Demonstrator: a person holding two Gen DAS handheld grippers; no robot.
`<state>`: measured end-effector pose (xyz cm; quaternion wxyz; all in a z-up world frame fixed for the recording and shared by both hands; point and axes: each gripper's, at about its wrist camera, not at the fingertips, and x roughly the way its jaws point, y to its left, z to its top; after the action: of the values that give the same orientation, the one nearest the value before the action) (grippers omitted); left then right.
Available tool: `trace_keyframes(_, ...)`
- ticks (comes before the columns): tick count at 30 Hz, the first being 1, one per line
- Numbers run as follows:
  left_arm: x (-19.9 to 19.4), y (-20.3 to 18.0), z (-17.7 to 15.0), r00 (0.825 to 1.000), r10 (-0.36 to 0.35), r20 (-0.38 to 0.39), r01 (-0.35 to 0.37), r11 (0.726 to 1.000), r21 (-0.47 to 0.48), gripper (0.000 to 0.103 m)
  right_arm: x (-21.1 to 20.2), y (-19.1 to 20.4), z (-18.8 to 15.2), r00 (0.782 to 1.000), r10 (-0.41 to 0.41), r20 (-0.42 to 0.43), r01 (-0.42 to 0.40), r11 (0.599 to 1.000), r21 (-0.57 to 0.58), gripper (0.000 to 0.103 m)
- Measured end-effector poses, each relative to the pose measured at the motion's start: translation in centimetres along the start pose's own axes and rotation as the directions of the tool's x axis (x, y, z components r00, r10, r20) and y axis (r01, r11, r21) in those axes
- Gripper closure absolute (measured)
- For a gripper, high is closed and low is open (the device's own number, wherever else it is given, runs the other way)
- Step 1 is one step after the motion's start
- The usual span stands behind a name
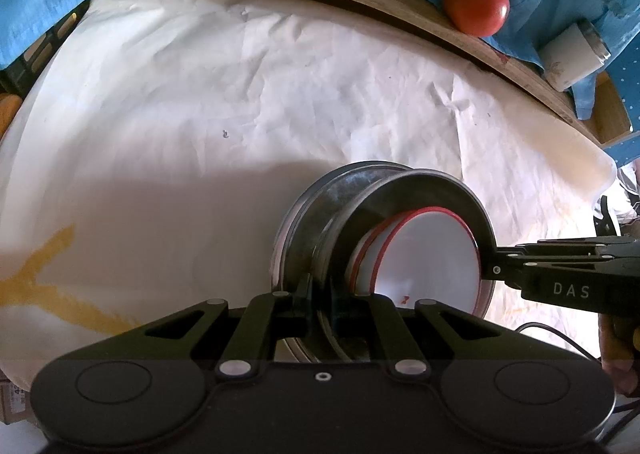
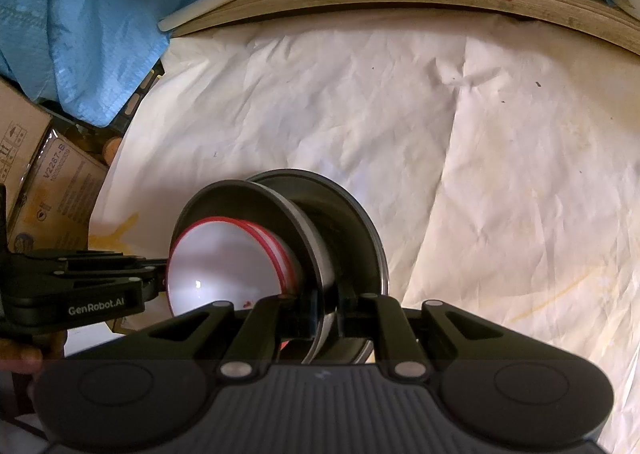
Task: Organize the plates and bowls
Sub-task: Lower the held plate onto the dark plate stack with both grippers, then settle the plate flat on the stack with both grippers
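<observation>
Though clamped by both claws, the steel plate point(image 1: 420, 190) stands on edge.

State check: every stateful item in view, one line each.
Left gripper: shut on steel plate rim.
Right gripper: shut on steel plate rim.
Stacked steel plates: gripped from both sides.
Red-rimmed white bowls: nested, inside the plates.
Red tomato: whole, on blue cloth.

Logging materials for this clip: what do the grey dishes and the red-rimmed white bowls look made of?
Grey round dishes: likely stainless steel, dull brushed sheen, thin rim. White red-rimmed bowls: glossy, with a sharp highlight; enamelled metal or melamine, cannot tell which. Left gripper and right gripper clamp the dish rims.
</observation>
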<state>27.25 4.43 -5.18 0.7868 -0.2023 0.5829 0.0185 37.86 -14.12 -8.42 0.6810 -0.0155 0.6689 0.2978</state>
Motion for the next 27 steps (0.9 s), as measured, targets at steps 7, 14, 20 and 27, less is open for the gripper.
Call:
trace_keyframes(7,0.24,0.08,0.12,1.0,0.003,-0.004,-0.003,1.0,-0.004,0.097,0.15,-0.1,0.13,1.0,0.0,-0.005,0.0,1.0,0.001,0.091)
trace_keyframes(14,0.43,0.0,0.38,1.0,0.008,-0.008,-0.008,1.0,-0.009,0.097,0.25,-0.23,0.3,1.0,0.004,-0.013,-0.003,1.0,0.006,0.09)
trace_keyframes(20,0.59,0.02,0.65,1.0,0.009,-0.016,-0.009,1.0,-0.011,0.097,0.45,-0.47,0.45,1.0,0.004,-0.023,-0.004,1.0,0.014,0.09)
trace_keyframes(27,0.7,0.05,0.69,1.0,0.012,-0.018,-0.013,1.0,-0.016,0.097,0.59,-0.54,0.64,1.0,0.008,-0.029,-0.007,1.0,0.013,0.09)
